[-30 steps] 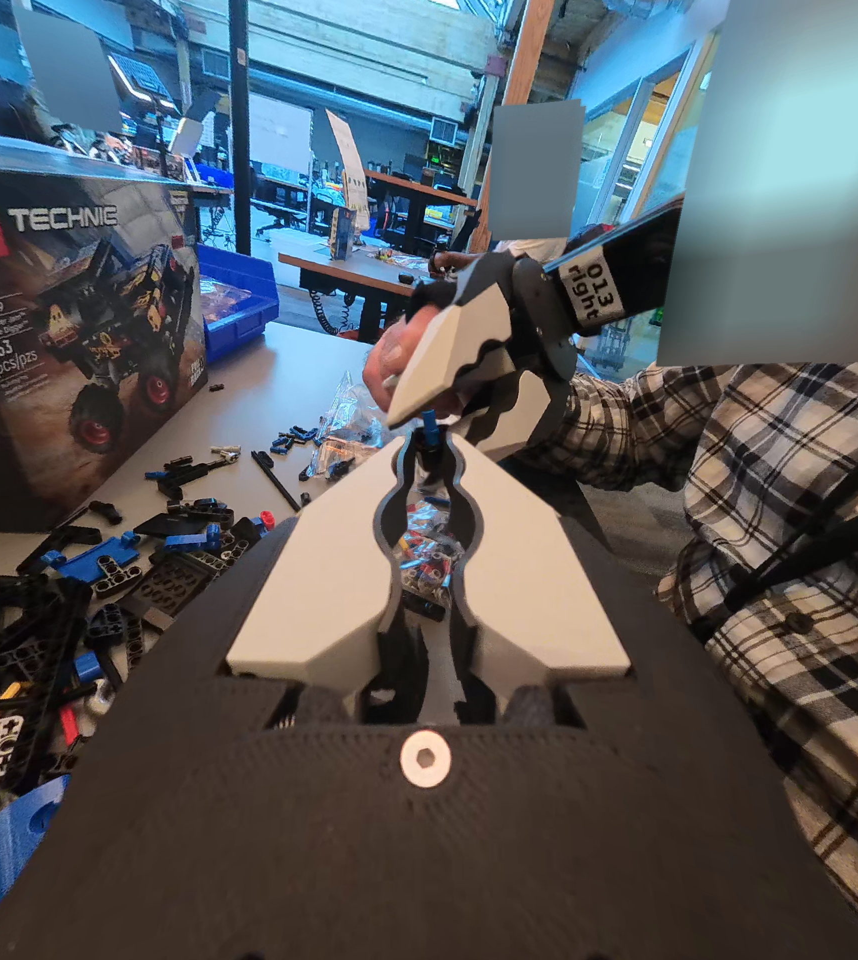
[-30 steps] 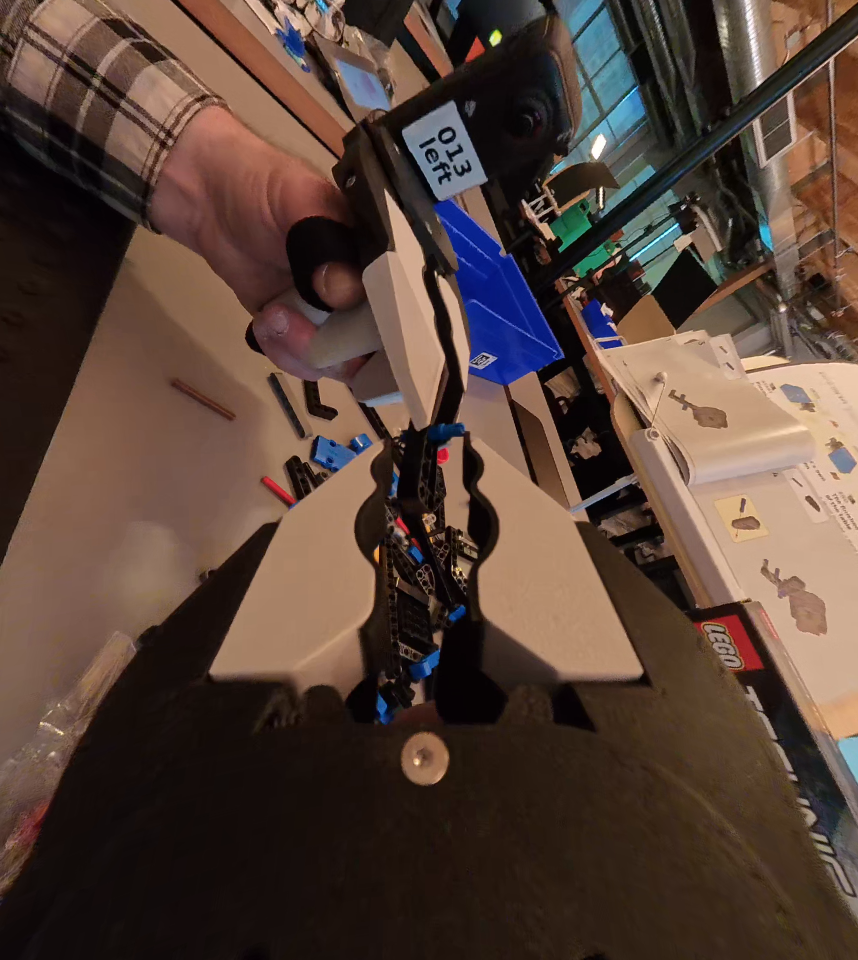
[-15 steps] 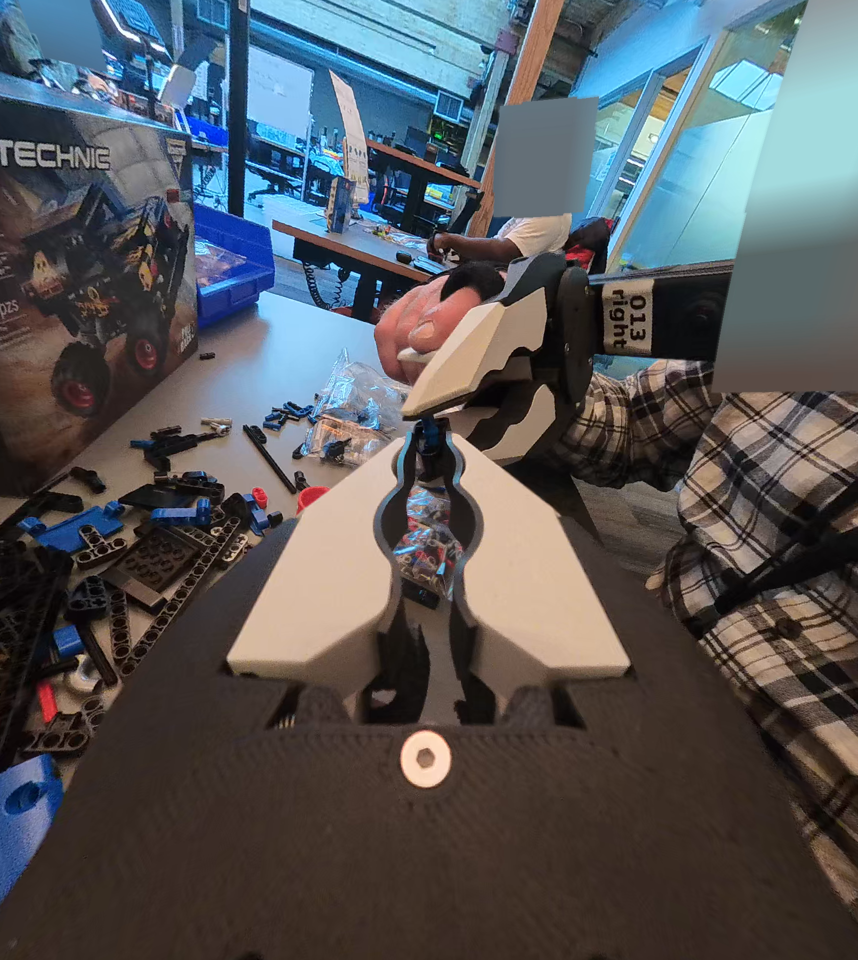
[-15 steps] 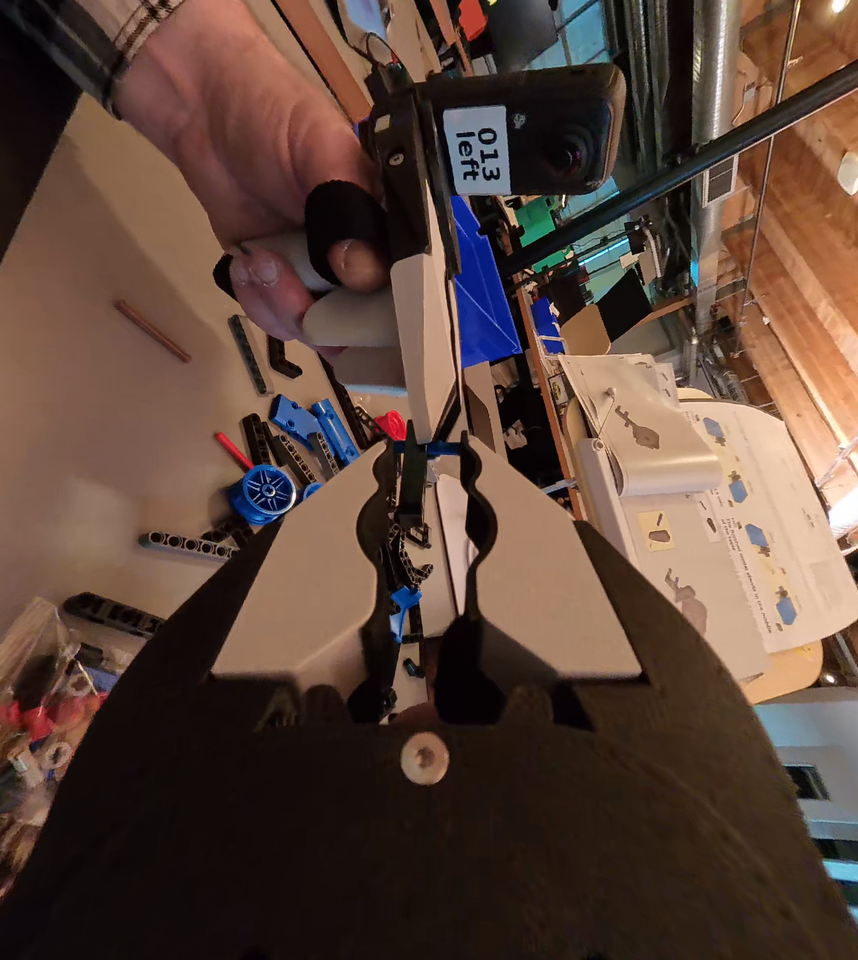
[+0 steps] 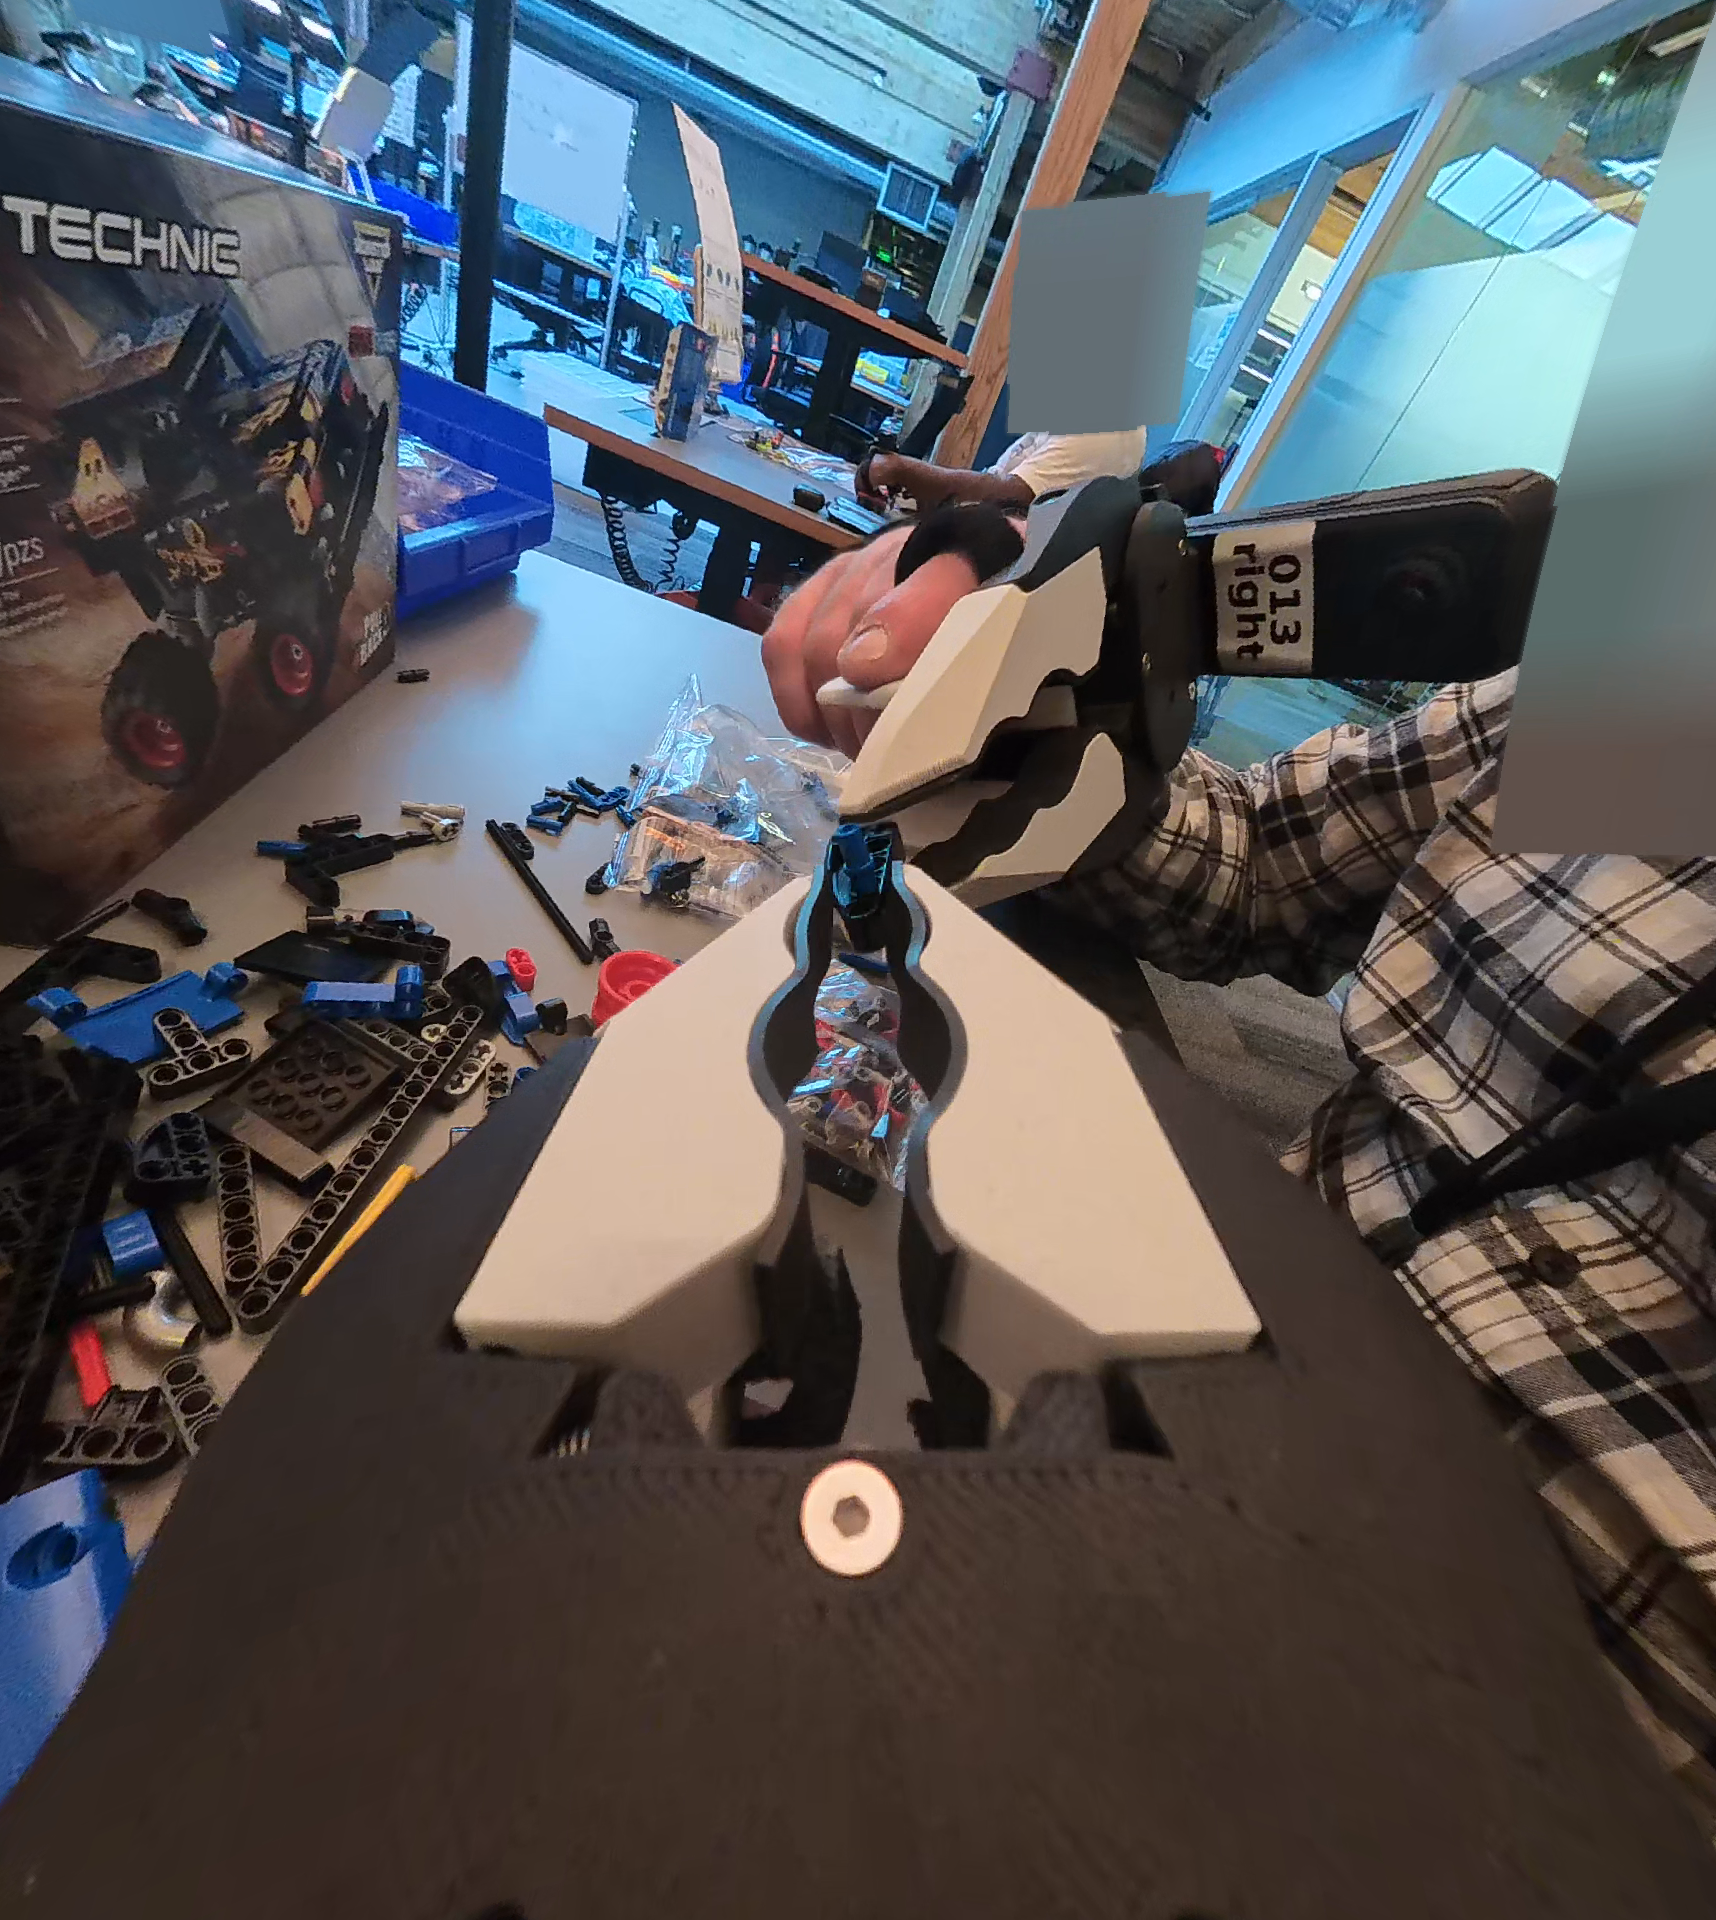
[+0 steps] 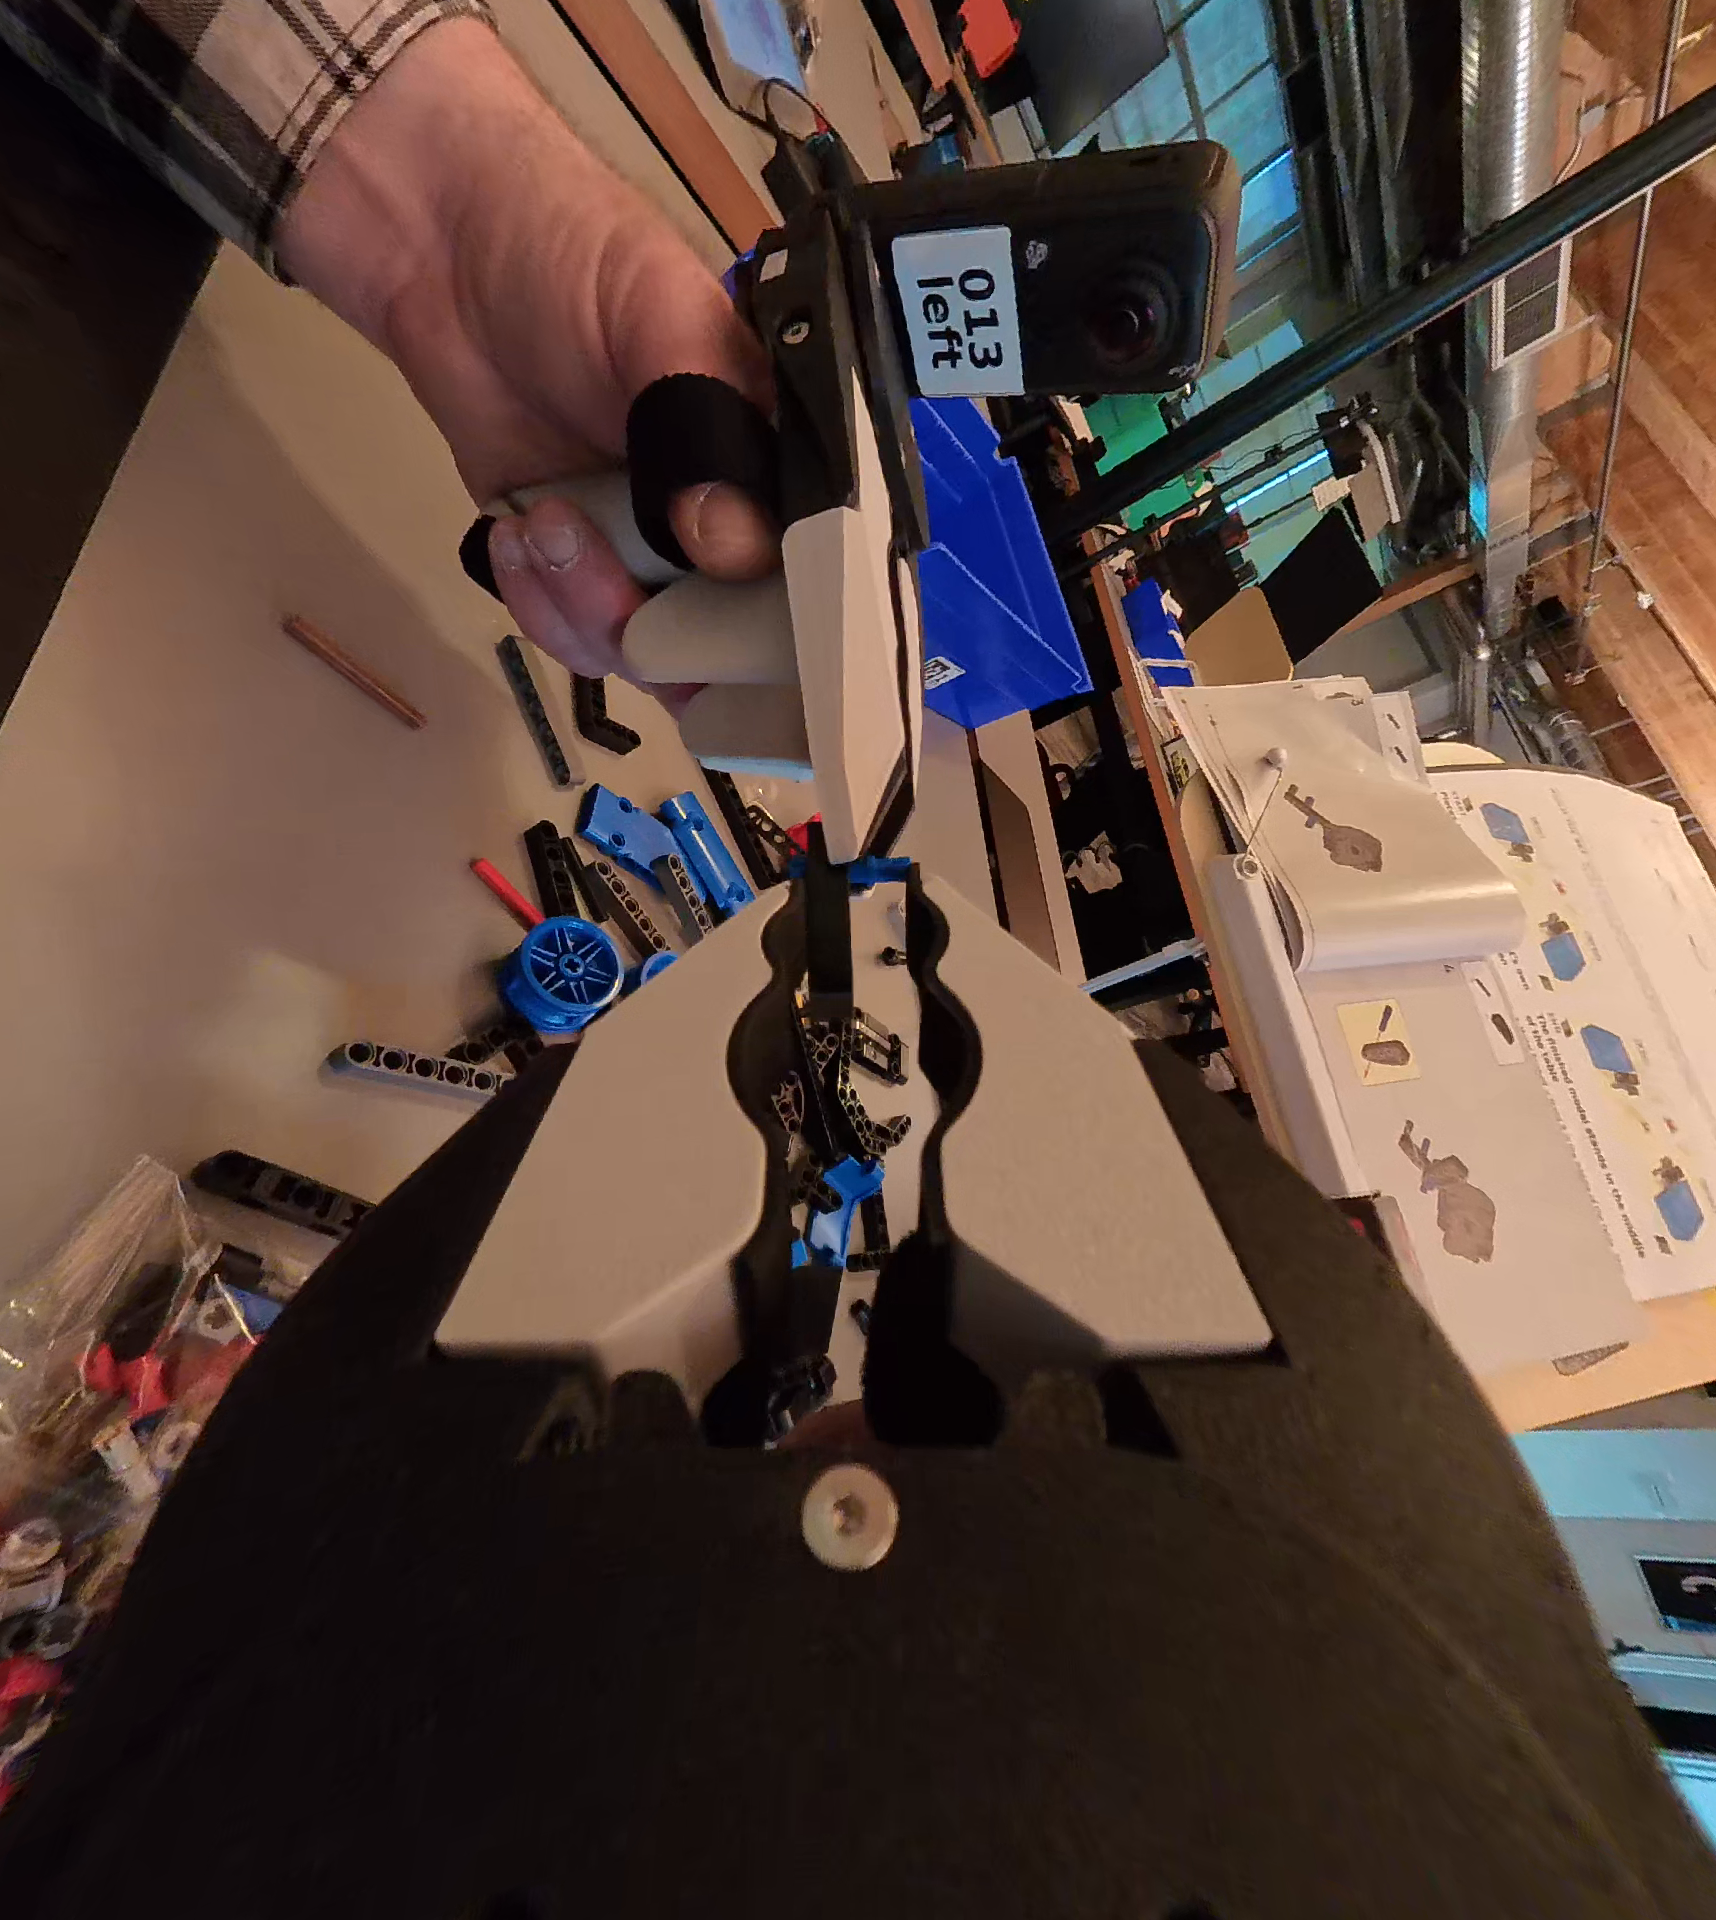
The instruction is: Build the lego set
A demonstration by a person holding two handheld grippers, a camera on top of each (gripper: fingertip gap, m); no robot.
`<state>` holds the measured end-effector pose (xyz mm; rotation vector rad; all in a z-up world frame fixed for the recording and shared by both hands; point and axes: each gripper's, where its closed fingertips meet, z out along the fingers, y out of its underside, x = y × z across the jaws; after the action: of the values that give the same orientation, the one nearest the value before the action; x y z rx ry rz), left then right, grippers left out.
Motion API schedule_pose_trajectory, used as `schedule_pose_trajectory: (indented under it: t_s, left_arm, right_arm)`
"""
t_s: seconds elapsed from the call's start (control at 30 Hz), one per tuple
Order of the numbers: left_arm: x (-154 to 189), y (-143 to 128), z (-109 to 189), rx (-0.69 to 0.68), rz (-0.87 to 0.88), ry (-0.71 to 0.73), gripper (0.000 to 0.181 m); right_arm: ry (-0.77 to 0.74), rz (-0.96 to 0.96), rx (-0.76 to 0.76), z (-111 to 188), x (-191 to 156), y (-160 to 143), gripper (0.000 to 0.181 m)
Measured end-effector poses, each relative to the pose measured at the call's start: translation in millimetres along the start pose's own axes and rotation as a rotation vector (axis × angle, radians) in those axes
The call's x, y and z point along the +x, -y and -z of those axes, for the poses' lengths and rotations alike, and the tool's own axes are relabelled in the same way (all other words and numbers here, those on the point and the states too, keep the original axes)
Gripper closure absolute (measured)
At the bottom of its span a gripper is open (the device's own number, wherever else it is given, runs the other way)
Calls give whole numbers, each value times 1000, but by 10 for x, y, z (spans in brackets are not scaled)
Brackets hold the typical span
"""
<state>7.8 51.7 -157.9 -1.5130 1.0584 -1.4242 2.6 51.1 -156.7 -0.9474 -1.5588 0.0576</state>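
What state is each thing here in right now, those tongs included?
Left tongs: shut on the blue-black piece.
Right tongs: shut on black beam.
Booklet: open.
Parts bag: lying on table.
Box: upright.

Open workshop, wooden post (image 5: 1046, 223), glass partitions (image 5: 1405, 312), desks (image 5: 719, 457) behind, timber ceiling (image 6: 1706, 395), silver duct (image 6: 1503, 208)

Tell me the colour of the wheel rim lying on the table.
Blue. The wheel rim shows best in the right wrist view, lying among loose pieces.
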Motion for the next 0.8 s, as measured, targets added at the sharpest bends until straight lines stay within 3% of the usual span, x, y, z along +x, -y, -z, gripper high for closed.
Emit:
schedule_pose_trajectory:
  t_s: [0.4,0.8]
  left_arm:
    - [0,-75,-38,-45,-12,-2,175]
    - [-25,-48,-52,-17,18,-17,180]
  right_arm:
    - [34,55,-35,-22,-79,-43,164]
    - [77,-19,-44,-40,-95,-61,169]
